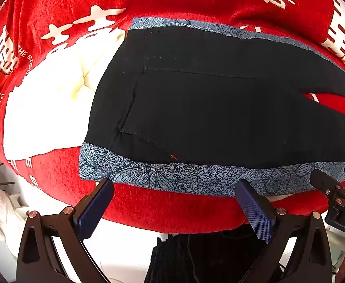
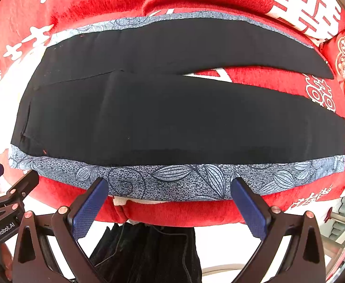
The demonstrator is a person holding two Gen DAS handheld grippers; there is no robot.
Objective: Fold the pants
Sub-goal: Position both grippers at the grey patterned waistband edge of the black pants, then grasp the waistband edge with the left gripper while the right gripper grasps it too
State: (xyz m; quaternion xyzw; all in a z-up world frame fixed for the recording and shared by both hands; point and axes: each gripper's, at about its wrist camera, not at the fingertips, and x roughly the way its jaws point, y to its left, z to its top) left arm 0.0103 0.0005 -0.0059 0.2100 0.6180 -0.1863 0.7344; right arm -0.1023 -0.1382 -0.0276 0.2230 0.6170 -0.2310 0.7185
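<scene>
Nearest your lenses are the tools themselves: your left gripper [image 1: 174, 188], black-armed with blue textured pads, has its fingers spread wide apart and holds nothing, and your right gripper [image 2: 170, 186], built the same, is equally wide apart and empty. Both sets of tips sit at the near edge of the work surface, just short of the cloth. In the left wrist view the right tool shows at the lower right edge, and in the right wrist view the left tool shows at the lower left, so the two are side by side.

The black pants with grey-blue leaf-patterned side stripes [image 2: 163, 118] lie flat and unfolded across the red velvety cover printed with white characters [image 2: 172, 210]. The waist end points to your left – a pocket seam with a small red stitch shows there in the left wrist view [image 1: 219, 108] – and the two legs run off to your right. The legs part towards the hems, leaving a wedge of red cover between them. The near patterned stripe runs along the edge closest to you, just beyond your fingertips, with your right gripper about midway along the near leg and your left one nearer the waist.

Below the cover's front edge hangs a dark, crumpled fabric [image 2: 148, 250] – what it is cannot be told.
</scene>
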